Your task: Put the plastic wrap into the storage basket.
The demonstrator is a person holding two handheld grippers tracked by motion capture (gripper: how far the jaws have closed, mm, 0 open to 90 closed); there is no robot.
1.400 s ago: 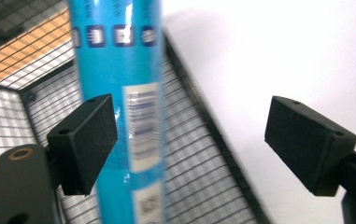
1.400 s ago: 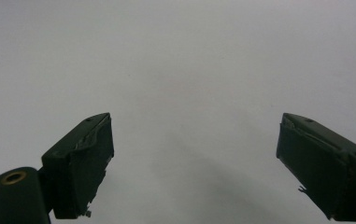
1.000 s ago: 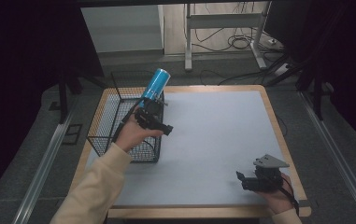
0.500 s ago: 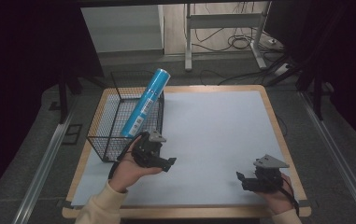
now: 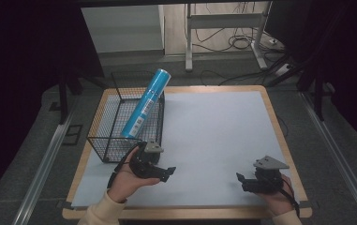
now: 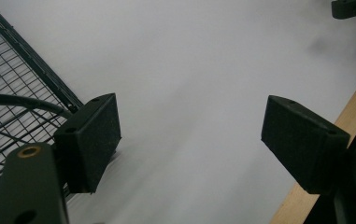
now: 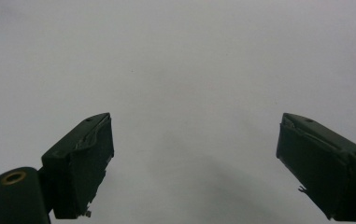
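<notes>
Tall blue cylindrical can with white label [image 5: 146, 103] stands tilted inside black wire mesh basket [image 5: 102, 123], base down in basket, capped top leaning up over far right rim. Basket sits at left edge of pale grey tabletop with wooden border [image 5: 213, 122]; its mesh wall shows in left gripper view [image 6: 7, 93].

A recording lab or test workshop

The wood-edged surface [image 5: 279, 122] with a pale sheet stands on grey carpet between metal floor rails [image 5: 40, 164], with dark curtains [image 5: 21, 42] around; behind it loose cables [image 5: 241, 44] lie under a metal frame [image 5: 223, 21].
</notes>
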